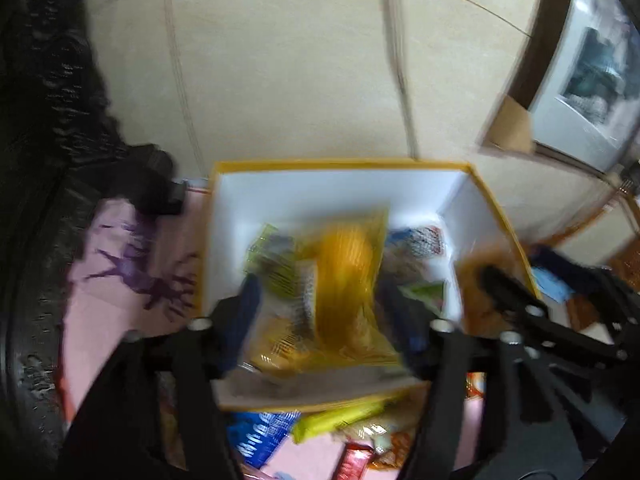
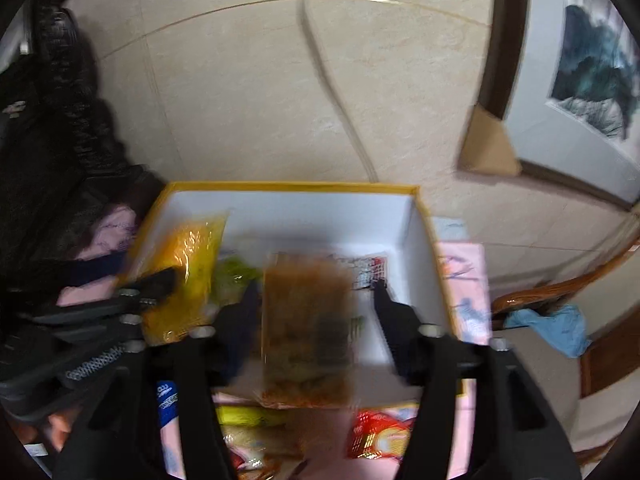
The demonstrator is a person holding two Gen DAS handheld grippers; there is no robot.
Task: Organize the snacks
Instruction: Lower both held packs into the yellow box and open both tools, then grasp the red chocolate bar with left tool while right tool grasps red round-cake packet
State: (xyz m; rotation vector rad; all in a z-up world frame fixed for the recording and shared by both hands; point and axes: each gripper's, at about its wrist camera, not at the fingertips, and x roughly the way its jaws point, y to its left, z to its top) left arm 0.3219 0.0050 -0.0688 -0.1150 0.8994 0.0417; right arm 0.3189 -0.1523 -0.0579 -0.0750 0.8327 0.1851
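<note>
On the left, the left gripper point(image 1: 320, 300) hangs over the box point(image 1: 340, 166) with its jaws spread; the yellow pack point(image 1: 344, 280) sits between them, blurred, and the pads do not seem to press on it. It is probably dropping among the packs already in the box. It looks like a soft, light, crinkly film pouch, slippery on the flat faces, best pinched at a sealed edge. To the right, the right gripper point(image 2: 316, 304) also stands with jaws wide, the brown pack point(image 2: 306, 328) loose between them over the box floor. It appears a flat film pouch with lumpy contents, likely crushable, so a light pinch across its narrow width suits. More snacks point(image 2: 380, 434) lie on the pink surface point(image 2: 464, 280) in front of the box.
</note>
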